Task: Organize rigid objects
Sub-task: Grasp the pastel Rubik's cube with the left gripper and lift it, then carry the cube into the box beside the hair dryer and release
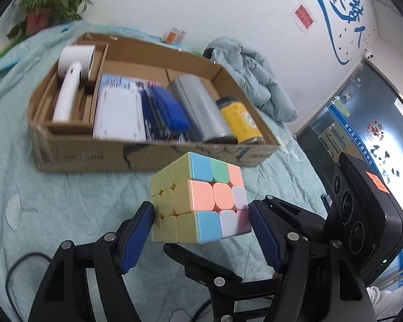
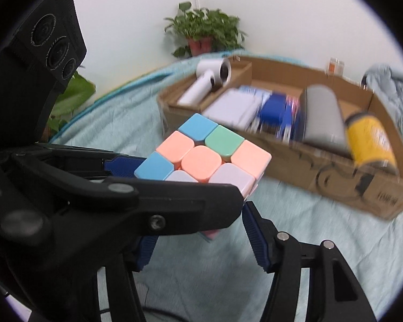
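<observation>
Left wrist view: my left tongs (image 1: 201,230) grip the pastel cube (image 1: 198,201) by opposite faces, lifted clear of the bed (image 1: 67,201) | my right tongs (image 2: 198,225) part-open just under it, pads not pressing | cardboard box (image 1: 147,155) straight ahead, toward the bed's far edge | left carries.

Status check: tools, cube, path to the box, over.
Left tool shut on the cube, lifted off the blanket. Right tool under the cube, contact unclear. Cardboard box ahead, nearly full; nothing between.
</observation>
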Tool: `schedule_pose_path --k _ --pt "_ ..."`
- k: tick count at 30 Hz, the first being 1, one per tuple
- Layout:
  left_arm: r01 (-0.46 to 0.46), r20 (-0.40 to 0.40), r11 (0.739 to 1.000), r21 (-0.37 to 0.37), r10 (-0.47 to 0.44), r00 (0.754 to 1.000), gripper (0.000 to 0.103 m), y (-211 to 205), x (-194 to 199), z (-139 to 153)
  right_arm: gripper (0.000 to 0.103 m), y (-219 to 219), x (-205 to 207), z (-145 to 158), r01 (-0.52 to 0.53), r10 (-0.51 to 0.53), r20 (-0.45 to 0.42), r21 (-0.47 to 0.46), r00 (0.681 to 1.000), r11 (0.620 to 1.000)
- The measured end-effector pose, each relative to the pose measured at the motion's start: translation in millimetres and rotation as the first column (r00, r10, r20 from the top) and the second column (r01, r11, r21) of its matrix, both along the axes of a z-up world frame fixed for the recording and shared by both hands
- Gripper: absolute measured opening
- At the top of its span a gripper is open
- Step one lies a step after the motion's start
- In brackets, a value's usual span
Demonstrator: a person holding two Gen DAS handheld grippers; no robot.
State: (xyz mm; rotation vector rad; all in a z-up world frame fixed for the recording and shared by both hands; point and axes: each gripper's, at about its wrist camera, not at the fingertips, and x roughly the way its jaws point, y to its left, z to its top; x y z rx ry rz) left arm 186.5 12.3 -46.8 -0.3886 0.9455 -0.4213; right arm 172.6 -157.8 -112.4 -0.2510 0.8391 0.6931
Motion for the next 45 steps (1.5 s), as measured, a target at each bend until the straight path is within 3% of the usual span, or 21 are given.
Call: schedule_pose_path --k 11,20,26,30,32,34,38,45 --pt "-0.017 0.131 1.000 -0.001 0.017 0.991 0.070 22 61 62 0.059 26 55 52 -0.064 0.069 0.122 -0.041 0.990 0.997" --pt "-0.033 0.113 0.999 -0.041 0.038 0.993 0.070 54 138 81 0.059 52 119 76 -0.114 0.130 0.130 -0.123 0.983 0.986" --pt "-0.060 0.051 0.998 -0.024 0.061 0.997 0.067 72 200 66 0.059 70 174 66 -0.156 0.166 0.048 -0.156 0.985 0.975" --pt "-0.065 0.001 0.997 0.031 0.065 0.998 0.065 76 234 41 0.059 80 206 45 -0.183 0.179 -0.034 -0.175 0.983 0.967" --pt "-0.071 -0.034 0.997 0.040 0.072 0.997 0.058 78 247 23 0.059 85 217 32 -0.195 0.186 -0.063 -0.193 0.980 0.962" --pt "-0.070 -0.056 0.997 0.044 0.072 0.996 0.045 81 255 12 0.058 87 232 18 -0.191 0.169 -0.118 -0.207 0.978 0.960" --pt "-0.074 -0.092 0.994 0.083 0.082 0.992 0.043 82 266 -10 0.055 90 251 -10 -0.191 0.144 -0.224 -0.204 0.964 0.960" --pt "-0.088 -0.122 0.993 0.076 0.097 0.988 0.044 93 261 -18 0.053 97 249 -19 -0.214 0.147 -0.281 -0.225 0.948 0.951"
